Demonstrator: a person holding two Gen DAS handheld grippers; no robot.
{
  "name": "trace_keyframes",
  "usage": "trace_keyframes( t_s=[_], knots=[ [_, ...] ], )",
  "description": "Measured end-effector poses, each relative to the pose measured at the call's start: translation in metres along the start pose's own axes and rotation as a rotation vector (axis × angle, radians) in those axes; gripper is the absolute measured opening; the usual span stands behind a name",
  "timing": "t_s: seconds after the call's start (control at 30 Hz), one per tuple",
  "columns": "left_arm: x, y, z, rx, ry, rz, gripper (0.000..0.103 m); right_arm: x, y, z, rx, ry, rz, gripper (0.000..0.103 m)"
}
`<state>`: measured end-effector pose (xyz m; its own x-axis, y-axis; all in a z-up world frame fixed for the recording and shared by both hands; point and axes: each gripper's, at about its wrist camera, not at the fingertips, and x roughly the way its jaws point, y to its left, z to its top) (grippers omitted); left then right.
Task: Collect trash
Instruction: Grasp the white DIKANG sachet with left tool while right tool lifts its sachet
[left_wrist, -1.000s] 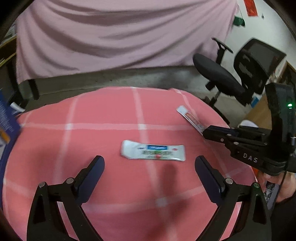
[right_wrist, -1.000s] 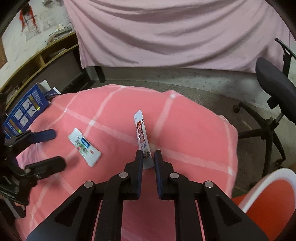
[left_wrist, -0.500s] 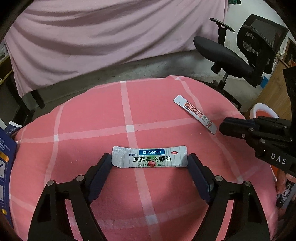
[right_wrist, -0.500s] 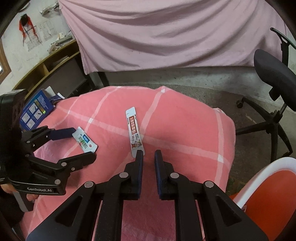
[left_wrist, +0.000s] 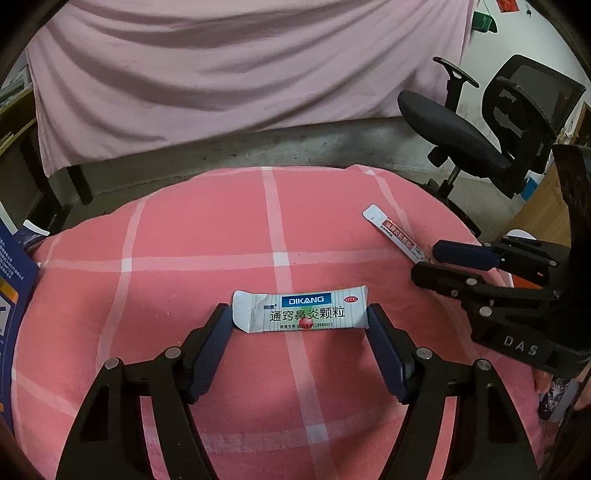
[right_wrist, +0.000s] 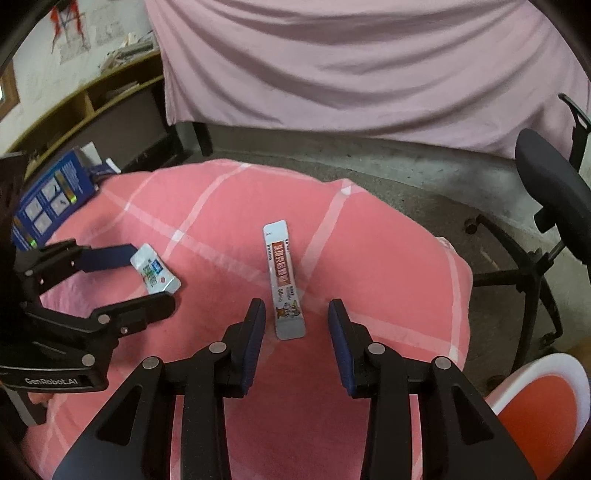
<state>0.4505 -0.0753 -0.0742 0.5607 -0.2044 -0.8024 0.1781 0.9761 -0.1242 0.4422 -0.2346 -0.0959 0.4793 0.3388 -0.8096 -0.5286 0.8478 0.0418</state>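
Observation:
A white DIKANG sachet (left_wrist: 301, 312) lies on the pink checked cloth (left_wrist: 207, 236). My left gripper (left_wrist: 299, 314) is open, its fingertips at the two ends of the sachet; whether they touch it I cannot tell. The sachet also shows in the right wrist view (right_wrist: 155, 269). A long narrow orange-and-white stick packet (right_wrist: 282, 280) lies on the cloth. My right gripper (right_wrist: 297, 314) is open with the packet's near end between its fingertips, touching neither. The packet also shows in the left wrist view (left_wrist: 395, 232), with the right gripper (left_wrist: 428, 264) at its end.
A blue box (right_wrist: 48, 199) stands at the cloth's left edge. A black office chair (left_wrist: 465, 136) stands on the concrete floor at the right. A white-and-orange bin (right_wrist: 543, 410) is at the lower right. A pink curtain (right_wrist: 351, 66) hangs behind.
My right gripper has opened from shut and now straddles the stick packet's near end. My left gripper has narrowed around the DIKANG sachet.

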Motion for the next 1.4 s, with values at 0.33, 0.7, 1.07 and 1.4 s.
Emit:
trace_keyframes(
  t_s=[0.33, 0.7, 1.07, 1.4],
  knots=[
    [-0.008, 0.006, 0.003, -0.010, -0.028, -0.026, 0.061, -0.021, 0.011, -0.007, -0.050, -0.093, -0.045, 0.014],
    [-0.028, -0.001, -0.003, -0.034, -0.107, -0.074, 0.054, -0.068, 0.018, -0.030, -0.024, -0.282, -0.062, 0.014],
    [-0.038, -0.015, -0.005, -0.074, -0.130, -0.051, 0.026, -0.091, 0.007, -0.062, 0.044, -0.338, -0.066, 0.014],
    [-0.006, -0.001, 0.019, -0.267, -0.008, -0.011, 0.061, -0.085, -0.006, -0.061, 0.085, -0.313, -0.093, 0.014]
  ],
)
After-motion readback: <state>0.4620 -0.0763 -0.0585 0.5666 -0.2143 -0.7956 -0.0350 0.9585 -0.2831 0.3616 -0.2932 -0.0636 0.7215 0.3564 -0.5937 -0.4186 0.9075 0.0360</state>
